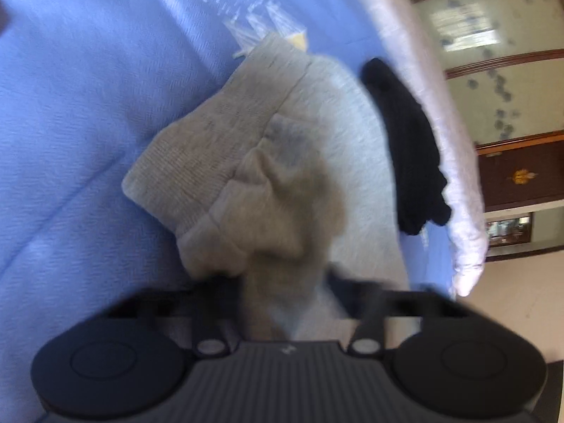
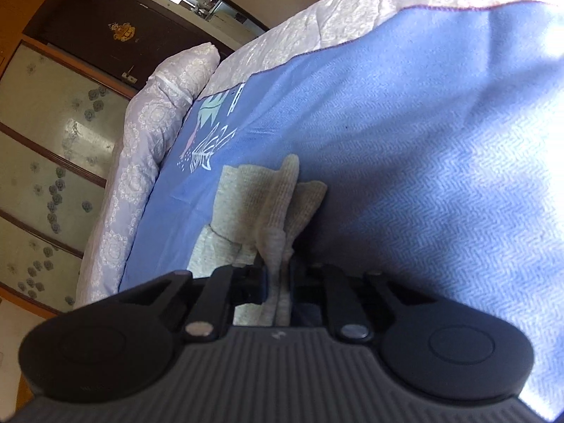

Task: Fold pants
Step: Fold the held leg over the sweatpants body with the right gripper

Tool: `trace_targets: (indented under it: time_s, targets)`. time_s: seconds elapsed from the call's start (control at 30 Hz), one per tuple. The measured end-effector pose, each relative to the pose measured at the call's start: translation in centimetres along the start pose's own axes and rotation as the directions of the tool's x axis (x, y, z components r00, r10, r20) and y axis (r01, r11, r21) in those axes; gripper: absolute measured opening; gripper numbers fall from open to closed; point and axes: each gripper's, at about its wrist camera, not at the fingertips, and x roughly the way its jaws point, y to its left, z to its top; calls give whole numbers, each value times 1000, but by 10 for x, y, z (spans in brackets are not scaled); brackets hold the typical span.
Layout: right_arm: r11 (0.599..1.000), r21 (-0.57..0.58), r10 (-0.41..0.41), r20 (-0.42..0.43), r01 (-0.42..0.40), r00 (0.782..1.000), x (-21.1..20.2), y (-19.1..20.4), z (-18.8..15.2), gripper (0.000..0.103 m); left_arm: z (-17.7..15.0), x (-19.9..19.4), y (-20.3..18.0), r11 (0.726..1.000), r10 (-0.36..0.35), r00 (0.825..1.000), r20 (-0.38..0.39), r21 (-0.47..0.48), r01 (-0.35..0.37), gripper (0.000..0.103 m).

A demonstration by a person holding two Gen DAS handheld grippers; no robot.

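Observation:
The grey pants (image 1: 246,162) hang bunched above the blue blanket (image 1: 88,105), ribbed waistband or cuff on top. My left gripper (image 1: 282,292) is shut on a fold of the pants, which runs down between its jaws. In the right wrist view, my right gripper (image 2: 278,282) is shut on another ribbed edge of the pants (image 2: 268,204), pinched upright between the jaws. The fingertips of both grippers are hidden by cloth.
The blue blanket (image 2: 423,176) covers a bed with a white quilt (image 2: 148,130) along its edge. A black garment (image 1: 405,148) lies beside the pants near the quilt (image 1: 433,123). Sliding doors (image 2: 42,148) and a dark door stand beyond the bed.

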Motion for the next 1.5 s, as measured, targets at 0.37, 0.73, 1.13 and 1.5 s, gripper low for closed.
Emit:
trace_targets:
  time_s: [0.37, 0.73, 1.13, 1.5]
  targets:
    - [985, -168, 57, 63, -46, 996, -127, 46, 30, 13, 19, -79, -33, 1000, -14, 1000, -8, -6, 14, 8]
    - [991, -70, -113, -22, 111, 993, -197, -103, -21, 14, -40, -97, 29, 971, 214, 973, -81, 130, -203, 21]
    - [985, 161, 59, 8, -59, 998, -200, -145, -41, 39, -46, -176, 8, 985, 49, 996, 80, 163, -61, 39]
    - [977, 210, 37, 47, -46, 998, -190, -160, -40, 23, -16, -56, -73, 938, -34, 994, -101, 341, 67, 38]
